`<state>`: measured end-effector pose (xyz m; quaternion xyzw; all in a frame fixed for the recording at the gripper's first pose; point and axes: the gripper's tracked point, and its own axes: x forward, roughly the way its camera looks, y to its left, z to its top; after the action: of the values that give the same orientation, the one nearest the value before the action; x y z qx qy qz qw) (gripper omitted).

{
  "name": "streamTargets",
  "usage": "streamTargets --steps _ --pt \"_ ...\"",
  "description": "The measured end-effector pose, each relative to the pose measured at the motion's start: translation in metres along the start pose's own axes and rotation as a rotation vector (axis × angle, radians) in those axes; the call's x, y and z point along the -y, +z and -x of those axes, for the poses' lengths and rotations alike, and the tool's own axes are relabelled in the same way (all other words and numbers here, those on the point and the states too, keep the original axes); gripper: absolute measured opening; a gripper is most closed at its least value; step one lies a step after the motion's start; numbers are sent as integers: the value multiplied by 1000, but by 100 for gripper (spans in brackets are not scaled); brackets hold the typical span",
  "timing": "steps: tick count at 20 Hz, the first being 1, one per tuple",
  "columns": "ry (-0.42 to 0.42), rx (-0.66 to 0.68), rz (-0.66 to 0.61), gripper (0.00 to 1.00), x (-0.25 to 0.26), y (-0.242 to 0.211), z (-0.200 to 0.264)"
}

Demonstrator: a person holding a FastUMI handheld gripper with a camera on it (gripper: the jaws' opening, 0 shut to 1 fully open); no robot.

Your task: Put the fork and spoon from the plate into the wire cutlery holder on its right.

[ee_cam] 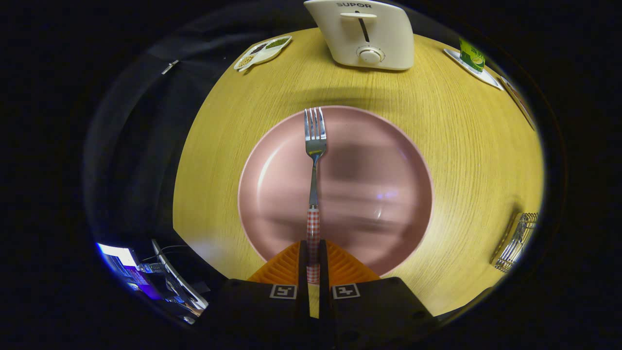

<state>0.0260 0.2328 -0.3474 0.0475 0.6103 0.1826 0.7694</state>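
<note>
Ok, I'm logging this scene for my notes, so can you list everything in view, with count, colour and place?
Steel fork with red-checked handle: one, gripped by its handle, tines pointing away over the plate.
Round pink plate: one, just ahead of the fingers.
Cream toaster: one, beyond the plate.
Wire cutlery holder: one, silver, right of the plate.
White divided dish: one, far left of the toaster.
White tray with green packet: one, far right.
Round wooden table: one, yellow.
Gripper: one, orange fingers closed on the fork handle.
</note>
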Motion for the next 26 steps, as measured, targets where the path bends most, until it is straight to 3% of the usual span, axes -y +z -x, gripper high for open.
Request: streamTargets --steps 5,16,22,26 --pt "47 45 19 12 8 0 51" --pt "43 94 17 12 77 -33 168" --pt "-86 40 74 12 143 -55 222" --pt "-129 -52 114 12 171 -80 251"
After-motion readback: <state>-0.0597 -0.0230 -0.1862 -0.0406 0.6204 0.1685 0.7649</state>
